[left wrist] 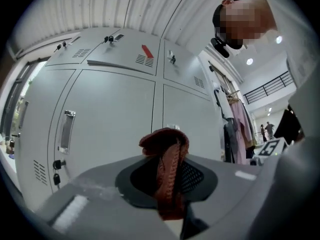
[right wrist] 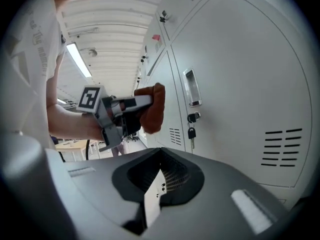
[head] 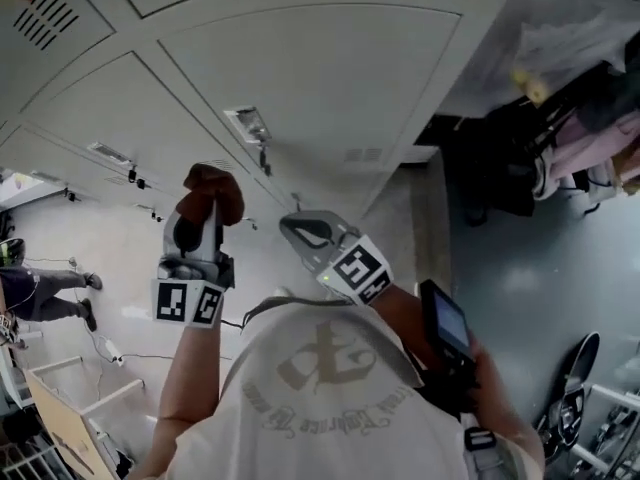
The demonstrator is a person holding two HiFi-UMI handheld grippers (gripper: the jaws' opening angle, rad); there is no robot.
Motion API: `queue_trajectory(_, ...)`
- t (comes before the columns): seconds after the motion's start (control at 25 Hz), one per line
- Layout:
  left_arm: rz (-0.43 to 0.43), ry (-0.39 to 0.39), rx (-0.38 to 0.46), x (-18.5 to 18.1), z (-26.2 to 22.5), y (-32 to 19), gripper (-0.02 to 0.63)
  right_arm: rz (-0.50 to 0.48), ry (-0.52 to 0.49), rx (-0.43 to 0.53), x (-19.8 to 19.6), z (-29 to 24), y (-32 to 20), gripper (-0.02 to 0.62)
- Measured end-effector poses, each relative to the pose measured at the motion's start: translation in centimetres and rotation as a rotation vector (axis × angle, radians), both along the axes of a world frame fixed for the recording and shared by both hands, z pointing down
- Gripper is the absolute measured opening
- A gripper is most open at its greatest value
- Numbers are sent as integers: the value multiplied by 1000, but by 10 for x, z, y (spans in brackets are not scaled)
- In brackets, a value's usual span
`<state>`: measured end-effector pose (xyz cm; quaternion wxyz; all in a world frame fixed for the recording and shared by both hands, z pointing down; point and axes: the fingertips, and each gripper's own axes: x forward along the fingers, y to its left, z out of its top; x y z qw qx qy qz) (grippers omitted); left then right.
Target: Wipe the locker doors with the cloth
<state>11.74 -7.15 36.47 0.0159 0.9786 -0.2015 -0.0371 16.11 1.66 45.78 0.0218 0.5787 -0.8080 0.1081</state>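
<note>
1. While the pale grey locker doors (head: 330,78) fill most of every view, they stand shut, with vent slots at their corners.
2. Facing them is a person in a white printed shirt (head: 330,388), with both forearms reaching toward the doors.
3. On that person's left side, the left gripper (head: 203,213) is raised toward the doors, its marker cube nearest the body. Its jaws are clamped on a reddish-brown cloth (head: 215,188).
4. Just beside it, the right gripper (head: 296,230) is held lower and nearer the shirt. In the right gripper view its jaws are drawn together with nothing between them, and they point at a door.
5. In the left gripper view, the cloth runs as a knitted strip down the middle of the jaws. It bunches into a rounded wad that sticks out past their tips.
6. Seen from the right gripper view, the wad sits on the door side of the left gripper, close to the door face. Whether it touches the metal cannot be told.
7. A recessed metal handle (right wrist: 191,88) is set in the door to the right of the cloth.
8. Under that handle, a small key (right wrist: 191,132) hangs from the lock.
</note>
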Motion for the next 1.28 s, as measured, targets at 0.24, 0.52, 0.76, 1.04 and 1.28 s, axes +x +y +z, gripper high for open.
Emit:
queue_trajectory(0.24, -32, -54, -42, -59, 43, -11, 81, -33, 26, 46, -34, -21, -12, 8)
queue_trajectory(0.52, -10, -81, -80, -112, 62, -11, 83, -24, 19, 46, -90, -28, -24, 8)
queue_trajectory(0.76, 53, -91, -90, -155, 70, -12, 83, -18, 41, 34, -141, -28, -36, 8)
queue_trajectory(1.04, 63, -78, -109, -198, 73, -25, 81, -10, 76, 24, -191, -28, -45, 8)
queue_trajectory(1.28, 69, -70, -99, -221, 76, -44, 83, -1, 80, 19, -218, -23, -56, 8)
